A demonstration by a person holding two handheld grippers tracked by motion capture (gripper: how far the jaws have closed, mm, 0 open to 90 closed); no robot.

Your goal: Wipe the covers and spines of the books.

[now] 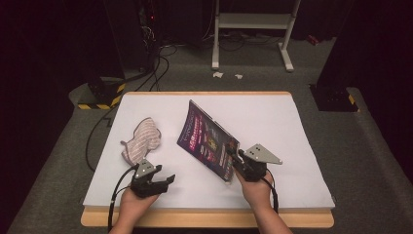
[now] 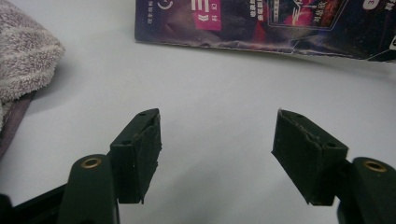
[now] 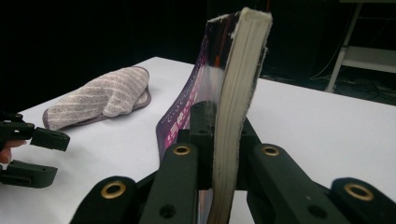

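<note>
Gripping: right gripper (image 3: 219, 154) clamps magazine (image 1: 208, 139) edge (tilted up).
Idle: left gripper (image 2: 217, 154) open, empty.
Risk: magazine probably sags, slips out.

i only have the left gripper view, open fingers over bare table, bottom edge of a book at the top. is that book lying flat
Observer: No, the book is tilted up on its edge; the right gripper clamps it.
Operator: where on it
Observer: At the page edge, near its lower corner.
Operator: whats the fuzzy thing on my left
Observer: A striped slipper, lying apart from the book.
</note>
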